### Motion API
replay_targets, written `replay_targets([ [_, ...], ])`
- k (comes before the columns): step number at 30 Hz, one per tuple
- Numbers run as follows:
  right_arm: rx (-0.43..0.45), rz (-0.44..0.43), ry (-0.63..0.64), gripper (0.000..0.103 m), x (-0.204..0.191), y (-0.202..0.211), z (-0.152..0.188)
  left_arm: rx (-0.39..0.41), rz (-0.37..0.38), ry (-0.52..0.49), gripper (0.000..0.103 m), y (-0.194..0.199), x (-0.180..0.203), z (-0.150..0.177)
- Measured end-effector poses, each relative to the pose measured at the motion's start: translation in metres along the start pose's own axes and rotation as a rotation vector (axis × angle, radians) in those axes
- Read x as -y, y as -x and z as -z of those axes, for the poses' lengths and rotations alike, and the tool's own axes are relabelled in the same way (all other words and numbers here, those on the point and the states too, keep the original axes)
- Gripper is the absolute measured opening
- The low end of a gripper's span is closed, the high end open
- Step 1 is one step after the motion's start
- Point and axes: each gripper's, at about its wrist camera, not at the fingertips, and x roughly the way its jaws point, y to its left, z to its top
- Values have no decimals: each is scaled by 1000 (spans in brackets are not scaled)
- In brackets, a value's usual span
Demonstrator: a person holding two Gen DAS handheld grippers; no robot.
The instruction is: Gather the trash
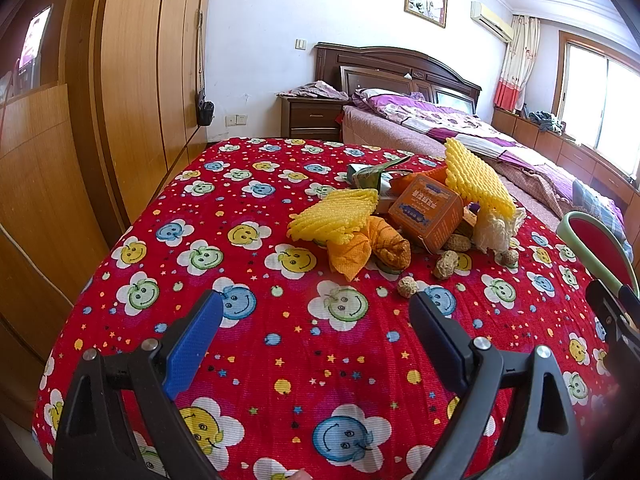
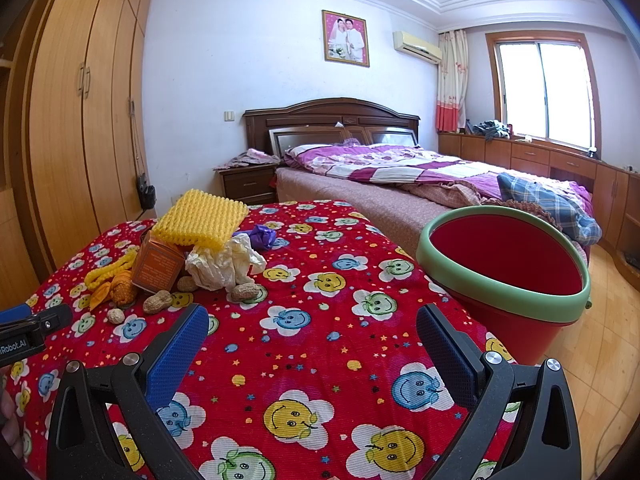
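Note:
A pile of trash lies on the red smiley-face cloth: yellow foam nets, an orange carton, an orange napkin, crumpled white paper, a purple wrapper and several peanuts. A red bin with a green rim stands at the table's right edge. My left gripper is open and empty, short of the pile. My right gripper is open and empty between pile and bin.
A wooden wardrobe stands along the left. A bed with purple bedding lies behind the table, with a nightstand beside it. Low cabinets run under the window at right.

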Motion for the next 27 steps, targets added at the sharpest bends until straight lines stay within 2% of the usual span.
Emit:
replay_targets([
  [12,-3,1,-1,103,-1,1,0,-6,-2,5,94,-2,1,1],
  [17,-15,3,-2,103,-1,-3,2,-41,5,10,94,-7,5,2],
  [20,-42,-2,2,103,0,-6,-1,-65,22,18,93,-10,4,-1],
  [27,-112,-44,-26,103,3,-11,-10,-64,38,-8,93,-11,4,-22],
])
